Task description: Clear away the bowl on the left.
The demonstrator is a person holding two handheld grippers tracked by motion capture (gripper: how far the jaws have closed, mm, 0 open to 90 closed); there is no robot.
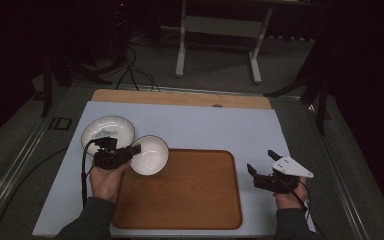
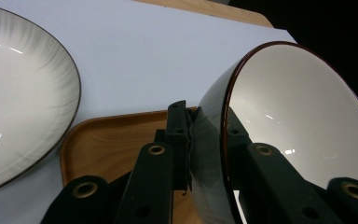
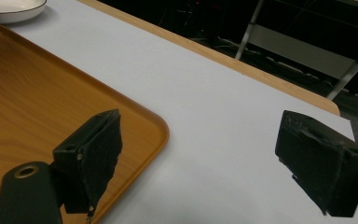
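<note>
white bowl: my left gripper (image 2: 205, 154) has its jaws pinched on the rim of the bowl (image 2: 284, 126), one jaw inside, one on the outer wall; the bowl hangs tilted, mouth turned sideways.
step in hand: i read this as carrying the bowl over to the wooden tray (image 1: 180, 192); in the high view the bowl (image 1: 150, 155) sits above the tray's far left corner, part over the edge.
next move: i'd bring the bowl further in over the tray, level it, lower it flat, and only then let the jaws part.
risk: a rim pinch on a smooth tilted bowl could slip or swing, so i'd go slowly.
beside the left jaws: the white plate (image 2: 23, 102) lies on the pale mat (image 1: 205, 125), close to the bowl; little room that way.
right gripper: my right gripper (image 3: 198, 163) has its jaws spread wide with nothing between them, hovering over the mat just off the tray's right edge (image 3: 161, 133).
open room: the tray's whole surface ahead of both jaws is bare.
far edge: past the mat, the table's wooden edge (image 1: 180, 97), then floor.
</note>
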